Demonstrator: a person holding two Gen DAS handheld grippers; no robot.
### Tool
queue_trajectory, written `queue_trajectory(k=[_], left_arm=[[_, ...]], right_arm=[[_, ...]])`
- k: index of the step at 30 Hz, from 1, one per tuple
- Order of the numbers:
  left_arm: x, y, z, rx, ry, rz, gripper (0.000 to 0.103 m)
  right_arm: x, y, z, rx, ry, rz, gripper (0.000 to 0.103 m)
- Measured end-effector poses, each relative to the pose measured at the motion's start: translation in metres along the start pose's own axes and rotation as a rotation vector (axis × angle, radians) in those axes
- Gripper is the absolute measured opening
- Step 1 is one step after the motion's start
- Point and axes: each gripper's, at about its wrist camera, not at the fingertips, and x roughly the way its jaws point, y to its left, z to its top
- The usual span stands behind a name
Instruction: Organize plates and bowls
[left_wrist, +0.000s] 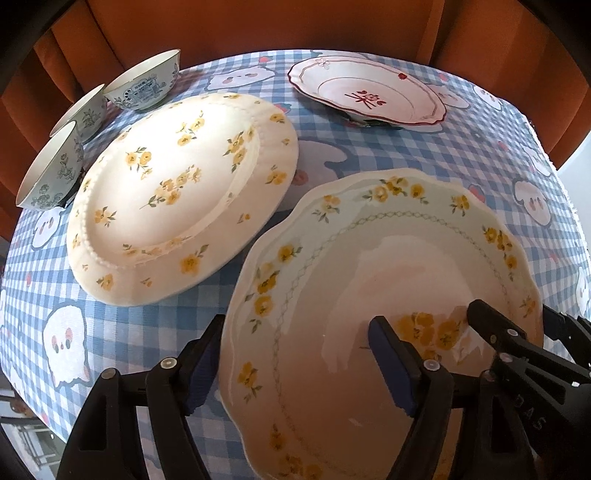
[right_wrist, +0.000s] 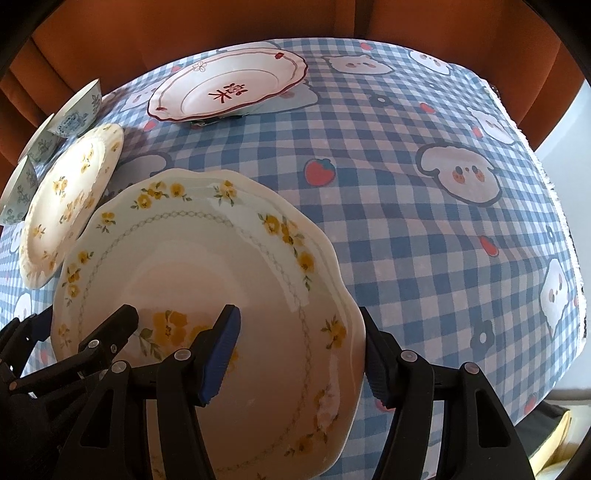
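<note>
Grippers: left gripper and right gripper each straddle an edge of the glossy scalloped plate, jaws apart | beaded round plate beside it on checked table | bowls, red-rimmed plate far

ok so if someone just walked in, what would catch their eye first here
Probably the scalloped plate with yellow flowers, close up, with the left gripper and right gripper each straddling its rim on opposite sides. Beside it lies a round floral plate, three blue-patterned bowls past that, and a red-trimmed plate at the far edge of the checked tablecloth.
</note>
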Motion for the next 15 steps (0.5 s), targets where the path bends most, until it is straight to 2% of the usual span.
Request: queue_trajectory(k=[5, 11, 15], left_arm=[[0.0, 0.006, -0.005, -0.014, 0.014, -0.009, 0.086], [-0.004, 0.009, -0.011, 0.029, 0.033, -0.006, 0.09], [-0.021, 0.018, -0.012, 0.061, 0.005, -0.047, 0.09]], right_arm=[[-0.004, 0.002, -0.011, 0.009, -0.005, -0.016, 0.066], [-0.011, 0.004, -0.023, 0.032, 0.016, -0.034, 0.067], [-0.024, 0.007, -0.026, 0.067, -0.003, -0.054, 0.068]])
